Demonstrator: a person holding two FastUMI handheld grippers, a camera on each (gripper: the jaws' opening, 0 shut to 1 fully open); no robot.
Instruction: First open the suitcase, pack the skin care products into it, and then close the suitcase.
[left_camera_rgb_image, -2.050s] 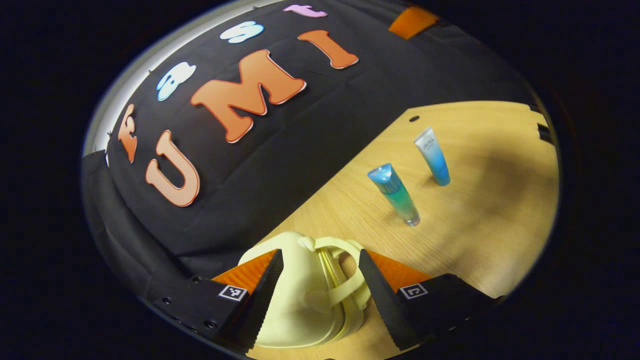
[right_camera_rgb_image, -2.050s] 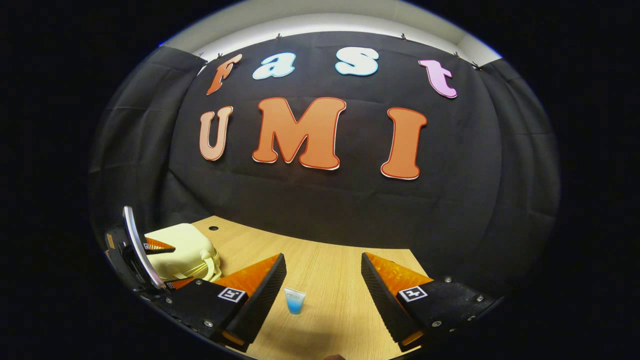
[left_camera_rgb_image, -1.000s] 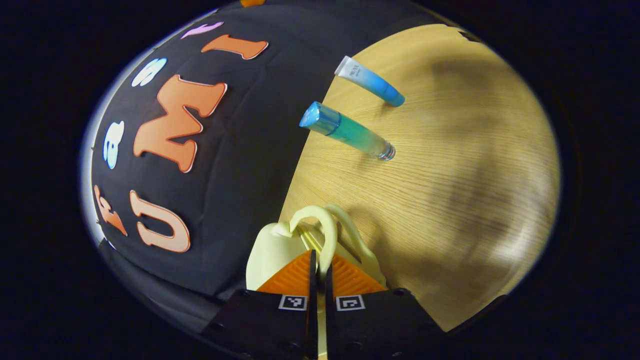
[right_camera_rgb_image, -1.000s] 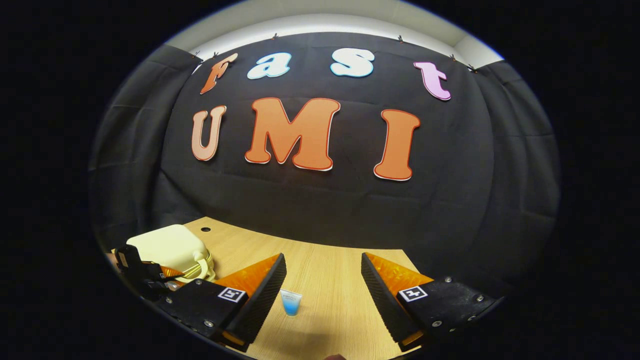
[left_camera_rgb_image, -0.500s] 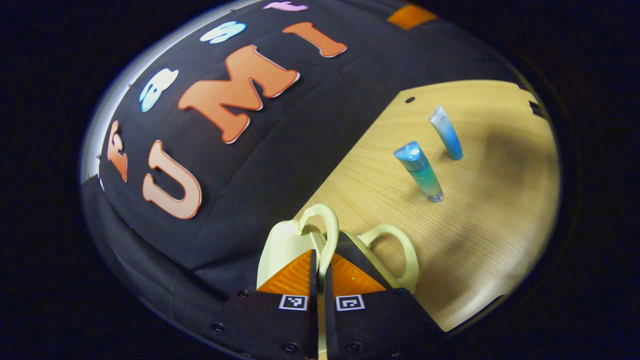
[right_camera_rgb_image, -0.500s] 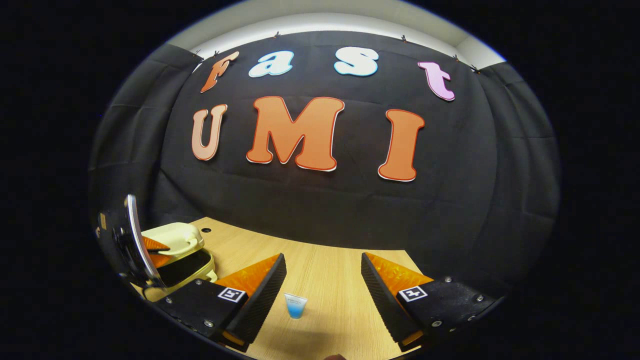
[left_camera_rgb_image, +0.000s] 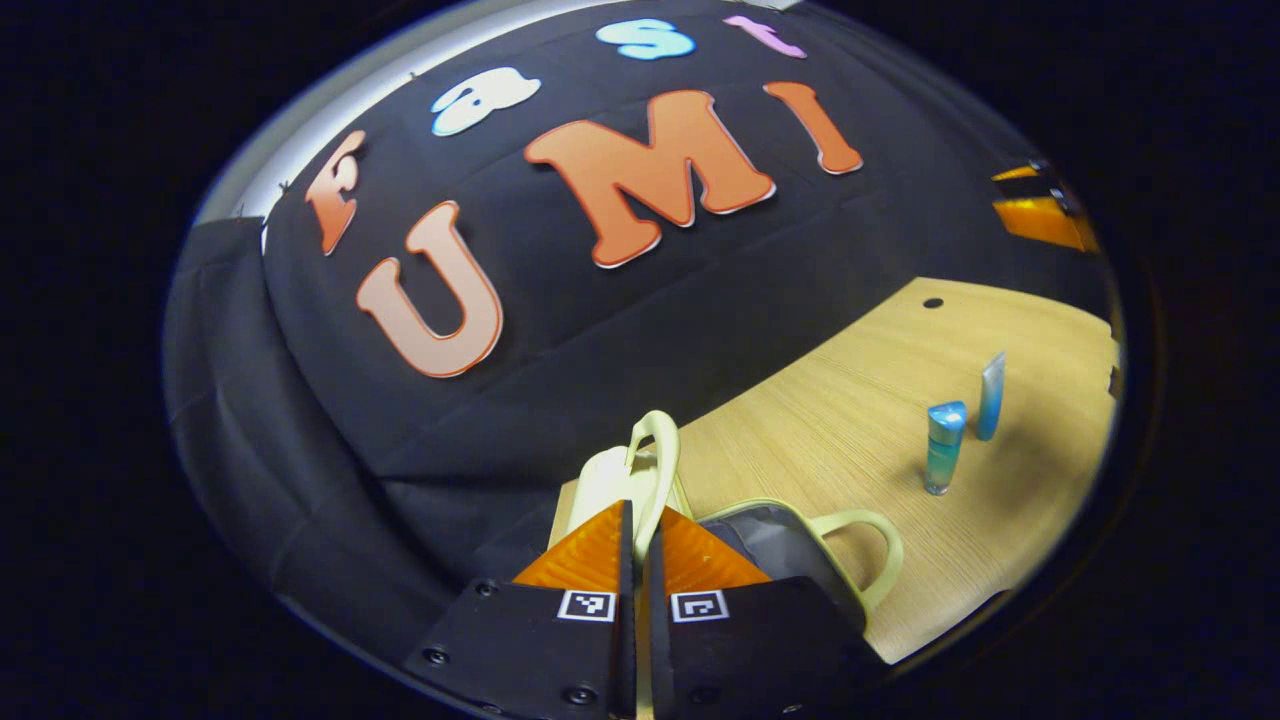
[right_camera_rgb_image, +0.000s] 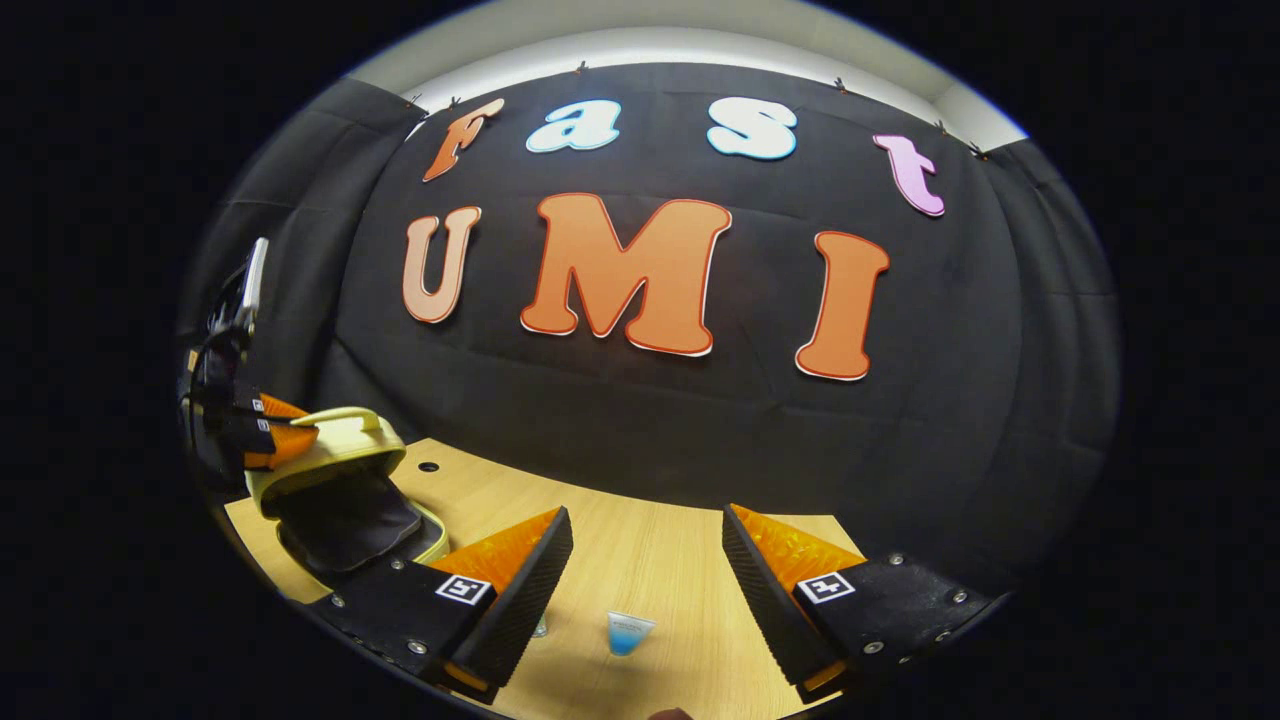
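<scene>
Left gripper view: the left gripper (left_camera_rgb_image: 635, 530), fingers pressed together, pinches the upper handle (left_camera_rgb_image: 655, 465) of the pale yellow suitcase (left_camera_rgb_image: 600, 490), holding the lid raised. The lower handle (left_camera_rgb_image: 870, 540) and the grey lining (left_camera_rgb_image: 775, 550) lie on the wooden table (left_camera_rgb_image: 830, 420). Farther off stand a blue-capped bottle (left_camera_rgb_image: 943, 447) and a blue tube (left_camera_rgb_image: 991, 395), upright and just beside each other.

Right gripper view: the right gripper (right_camera_rgb_image: 645, 560), fingers spread wide, hovers over the table (right_camera_rgb_image: 650, 560) with the blue tube (right_camera_rgb_image: 628, 632) standing between them, untouched. At left, the left gripper (right_camera_rgb_image: 270, 432) holds the suitcase (right_camera_rgb_image: 340, 490) lid up, exposing the dark interior.
</scene>
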